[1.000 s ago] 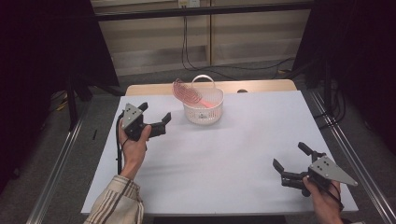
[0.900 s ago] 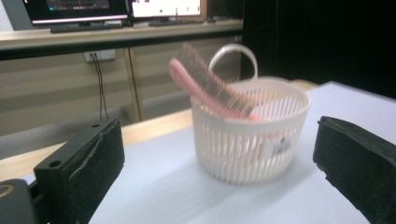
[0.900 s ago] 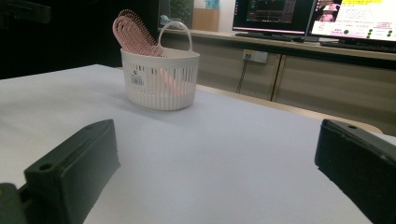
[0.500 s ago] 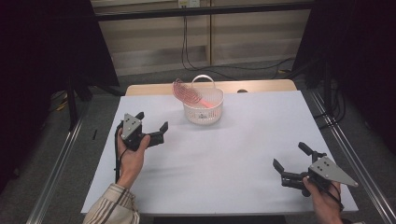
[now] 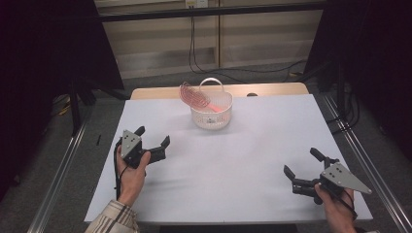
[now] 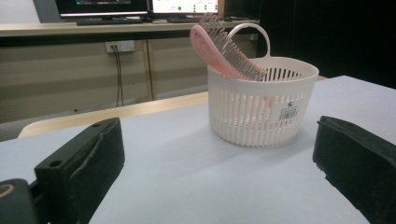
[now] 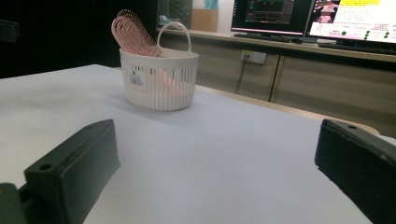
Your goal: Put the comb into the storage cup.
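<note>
Left gripper (image 5: 154,139) sits at the left of the table (image 5: 243,165), held low over the white sheet by the left hand (image 5: 131,170). Jaws spread wide, nothing between them. The high view shows a grey plate on top of it and a plaid sleeve (image 5: 109,224) at the near edge.

Left gripper view: both black jaws stand far apart at the frame's sides, with bare sheet between. Beyond them is the basket (image 6: 261,105), well apart. This view shows a small barcode label (image 6: 287,112) on the basket wall, which the high view does not resolve.

Centre, far side of the table: the white slatted basket (image 5: 212,109) stands upright with its loop handle up. The pink brush (image 5: 190,95) leans in it, head up and out over the left rim, grip end down inside. In the left gripper view the brush (image 6: 219,46) shows its bristles side on, as a row of teeth.

Right gripper view: the basket (image 7: 158,81) is at far left, and the brush (image 7: 133,32) shows curved ribs on its head. Monitors (image 7: 317,18) stand on a bench behind the table.

Right gripper (image 5: 303,164) is at the near right corner, in the right hand (image 5: 337,208). Its jaws are also spread wide and empty, and it lies farther from the basket than the left one.
</note>
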The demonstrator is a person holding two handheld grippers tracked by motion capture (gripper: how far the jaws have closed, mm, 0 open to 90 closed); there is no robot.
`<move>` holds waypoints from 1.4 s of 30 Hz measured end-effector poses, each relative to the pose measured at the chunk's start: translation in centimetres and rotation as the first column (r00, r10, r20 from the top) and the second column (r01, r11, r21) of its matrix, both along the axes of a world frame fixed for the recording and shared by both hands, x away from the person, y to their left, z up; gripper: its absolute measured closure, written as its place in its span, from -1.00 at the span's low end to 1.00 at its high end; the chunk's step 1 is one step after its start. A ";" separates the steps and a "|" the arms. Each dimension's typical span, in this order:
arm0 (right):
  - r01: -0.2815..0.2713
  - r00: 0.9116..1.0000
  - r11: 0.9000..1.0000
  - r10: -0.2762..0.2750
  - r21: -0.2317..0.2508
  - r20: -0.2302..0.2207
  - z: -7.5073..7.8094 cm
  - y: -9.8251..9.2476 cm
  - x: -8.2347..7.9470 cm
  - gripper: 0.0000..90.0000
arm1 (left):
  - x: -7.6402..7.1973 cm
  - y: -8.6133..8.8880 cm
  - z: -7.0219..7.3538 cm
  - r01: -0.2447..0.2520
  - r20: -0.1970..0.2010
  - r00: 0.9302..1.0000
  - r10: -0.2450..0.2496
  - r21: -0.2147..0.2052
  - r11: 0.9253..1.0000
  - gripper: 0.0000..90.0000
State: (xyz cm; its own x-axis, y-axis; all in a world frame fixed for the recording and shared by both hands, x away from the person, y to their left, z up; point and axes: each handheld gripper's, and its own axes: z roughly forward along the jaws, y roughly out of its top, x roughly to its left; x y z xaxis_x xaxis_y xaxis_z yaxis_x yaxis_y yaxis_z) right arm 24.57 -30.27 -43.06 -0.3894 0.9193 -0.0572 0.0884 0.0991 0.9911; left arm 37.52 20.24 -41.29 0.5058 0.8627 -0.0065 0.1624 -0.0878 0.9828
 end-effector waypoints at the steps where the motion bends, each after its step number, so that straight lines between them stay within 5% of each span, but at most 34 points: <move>1: 0.002 1.000 1.000 -0.002 0.002 -0.001 0.0 0.0 0.0 -1.00 | -0.2 0.0 0.0 -0.008 0.006 1.000 0.008 0.010 1.000 -0.95; 13: 0.008 1.000 1.000 -0.008 0.009 0.003 0.1 -0.1 0.0 -1.00 | -2.6 1.1 -0.7 0.044 0.009 0.999 -0.044 -0.018 0.999 -0.95; 18: 0.007 1.000 1.000 -0.007 0.013 0.005 0.1 -0.2 0.0 -1.00 | -3.9 1.2 -0.9 0.059 0.000 0.998 -0.059 0.002 0.998 -0.95; 42: 0.026 1.000 1.000 -0.026 0.016 0.009 0.1 -0.2 -0.3 -1.00 | -8.2 3.0 -1.2 -0.020 -0.027 0.999 0.020 0.000 1.000 -0.95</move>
